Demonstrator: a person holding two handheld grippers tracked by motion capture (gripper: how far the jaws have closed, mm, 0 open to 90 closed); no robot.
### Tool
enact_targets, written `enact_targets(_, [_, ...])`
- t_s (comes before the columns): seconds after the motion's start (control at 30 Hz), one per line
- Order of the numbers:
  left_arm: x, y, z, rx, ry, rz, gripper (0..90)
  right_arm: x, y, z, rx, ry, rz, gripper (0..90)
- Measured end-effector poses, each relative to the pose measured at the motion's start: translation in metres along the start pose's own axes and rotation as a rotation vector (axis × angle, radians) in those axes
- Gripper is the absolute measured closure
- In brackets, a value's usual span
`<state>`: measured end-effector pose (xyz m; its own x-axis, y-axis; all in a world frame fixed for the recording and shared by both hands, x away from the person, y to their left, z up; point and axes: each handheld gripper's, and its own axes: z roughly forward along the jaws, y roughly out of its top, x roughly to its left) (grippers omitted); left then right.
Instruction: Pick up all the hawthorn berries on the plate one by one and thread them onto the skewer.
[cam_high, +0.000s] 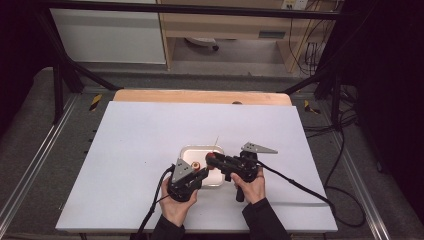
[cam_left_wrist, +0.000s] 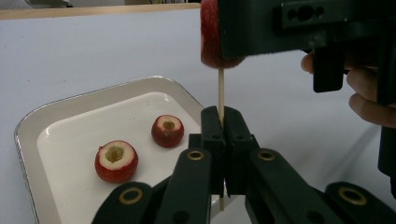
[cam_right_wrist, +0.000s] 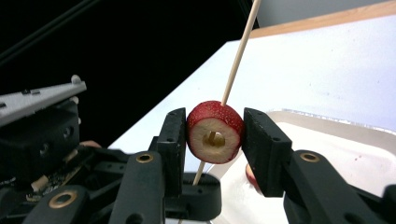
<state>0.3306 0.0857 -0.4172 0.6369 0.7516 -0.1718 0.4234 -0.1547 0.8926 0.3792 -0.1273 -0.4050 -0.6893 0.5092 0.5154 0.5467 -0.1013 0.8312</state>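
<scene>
My left gripper (cam_left_wrist: 223, 122) clamps the skewer (cam_left_wrist: 221, 88), my right gripper (cam_right_wrist: 212, 135) grasps a fruit piece (cam_right_wrist: 215, 131) threaded on it above the tray (cam_left_wrist: 28, 126), where 2 pieces (cam_left_wrist: 116, 160) lie; the skewer's lower end is hidden

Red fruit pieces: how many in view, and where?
3. One sits between the right gripper's pads, threaded on the skewer that the left gripper pinches. Two lie on the tray. Others may be hidden.
</scene>
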Motion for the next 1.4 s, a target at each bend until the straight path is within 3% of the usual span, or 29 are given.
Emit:
enact_targets(0.27, [0.003,-0.002,0.001,0.007,-0.007,0.015,88.7,0.0,-0.004,0.002,0.039,-0.006,-0.002,60.0])
enact_targets(0.33, [0.006,-0.003,-0.001,0.008,0.003,0.026,88.6,0.0,-0.003,0.0,0.024,-0.028,-0.028,44.6])
enact_targets(0.5, [0.02,-0.012,-0.012,0.028,0.02,0.025,88.6,-0.003,0.005,-0.006,0.056,-0.077,-0.106,27.5])
enact_targets(0.7, [0.033,-0.023,-0.024,0.043,0.037,0.017,88.6,-0.013,0.01,-0.008,0.194,-0.136,-0.171,8.9])
enact_targets(0.9, [0.043,-0.033,-0.041,0.04,0.047,0.013,88.6,-0.021,0.013,-0.007,0.306,-0.19,-0.234,4.0])
enact_targets(0.93, [0.044,-0.034,-0.043,0.038,0.046,0.009,88.5,-0.022,0.016,-0.005,0.367,-0.223,-0.267,2.0])
enact_targets(0.97, [0.045,-0.035,-0.045,0.038,0.042,0.008,88.5,-0.022,0.016,-0.005,0.367,-0.223,-0.267,2.0])
enact_targets(1.0, [0.046,-0.036,-0.047,0.037,0.043,0.013,88.5,-0.022,0.017,-0.001,0.429,-0.244,-0.309,0.9])
enact_targets(1.03, [0.046,-0.037,-0.048,0.035,0.045,0.01,88.5,-0.022,0.017,-0.001,0.429,-0.244,-0.309,0.9])
enact_targets(1.1, [0.048,-0.04,-0.051,0.038,0.052,0.016,88.5,-0.022,0.018,0.004,0.482,-0.267,-0.353,0.8])
enact_targets(1.23, [0.05,-0.042,-0.054,0.045,0.053,0.017,88.5,-0.021,0.022,0.017,0.566,-0.292,-0.395,2.8])
enact_targets(1.4, [0.05,-0.042,-0.054,0.052,0.059,0.026,88.5,-0.021,0.029,0.033,0.638,-0.285,-0.416,7.4])
